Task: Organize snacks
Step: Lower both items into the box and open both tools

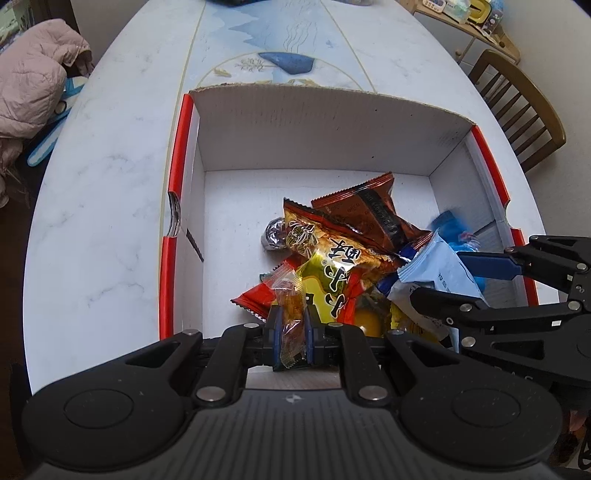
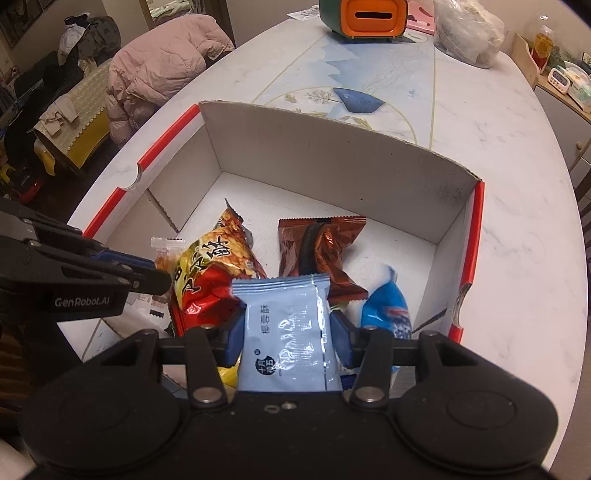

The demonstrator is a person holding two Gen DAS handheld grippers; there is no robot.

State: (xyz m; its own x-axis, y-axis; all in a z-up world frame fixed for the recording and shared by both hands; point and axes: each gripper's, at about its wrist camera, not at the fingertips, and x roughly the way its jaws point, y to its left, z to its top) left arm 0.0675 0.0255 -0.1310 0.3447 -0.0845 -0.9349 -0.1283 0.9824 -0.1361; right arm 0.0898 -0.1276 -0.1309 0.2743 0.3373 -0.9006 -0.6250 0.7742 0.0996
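A white cardboard box with red edges (image 1: 177,206) (image 2: 476,236) sits on the table and holds several snack packets. My left gripper (image 1: 291,332) is shut on a small clear-wrapped orange candy (image 1: 290,306), held over the box's near edge. My right gripper (image 2: 288,332) is shut on a light blue packet (image 2: 288,332), also over the box; it shows in the left wrist view (image 1: 439,273). In the box lie a brown packet (image 2: 317,247) (image 1: 369,214), a red-yellow chips bag (image 2: 218,273) (image 1: 332,258), and a blurred blue packet (image 2: 388,306).
The marble-patterned table (image 1: 103,184) has a blue dish (image 2: 356,100), an orange-green container (image 2: 364,16) and a plastic bag (image 2: 465,29) at the far end. A pink jacket (image 2: 162,70) lies on a chair to the left. A wooden chair (image 1: 517,107) stands to the right.
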